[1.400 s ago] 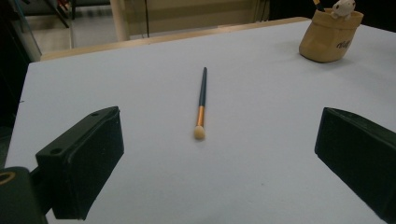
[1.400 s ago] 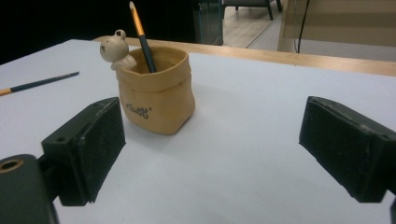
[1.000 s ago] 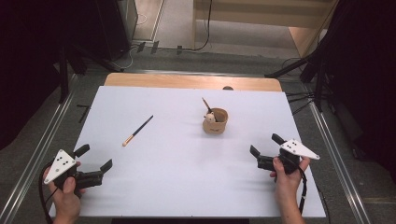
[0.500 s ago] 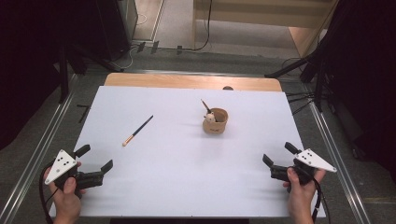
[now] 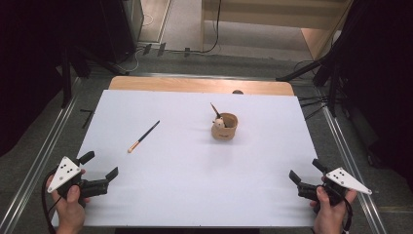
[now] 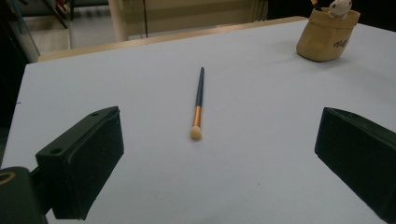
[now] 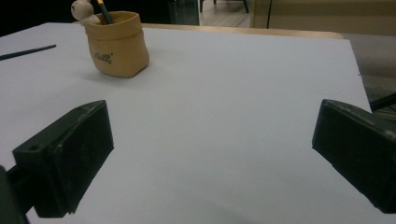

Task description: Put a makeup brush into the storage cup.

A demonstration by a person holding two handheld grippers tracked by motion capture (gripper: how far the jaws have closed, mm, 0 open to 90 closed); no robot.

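**Brush lies ahead of the left fingers**

The slim dark-handled makeup brush with copper ferrule and pale tip (image 6: 198,107) lies flat on the white surface (image 5: 195,180), straight ahead of the left gripper (image 5: 101,171), tip toward its wide-open fingers, long axis running away. The right gripper (image 5: 304,175), fingers also spread and empty, sits well apart; the tan fabric pouch (image 5: 224,126) stands beyond.

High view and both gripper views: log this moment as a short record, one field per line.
surface: white table top
brush: makeup brush lying flat, left of centre, tip toward the person
pouch: tan pouch standing upright right of centre, a dark handle and a small pale figure sticking out
left gripper: left gripper open, holding nothing, at the near left corner
right gripper: right gripper open, holding nothing, at the near right corner
contact: neither gripper touches brush or pouch
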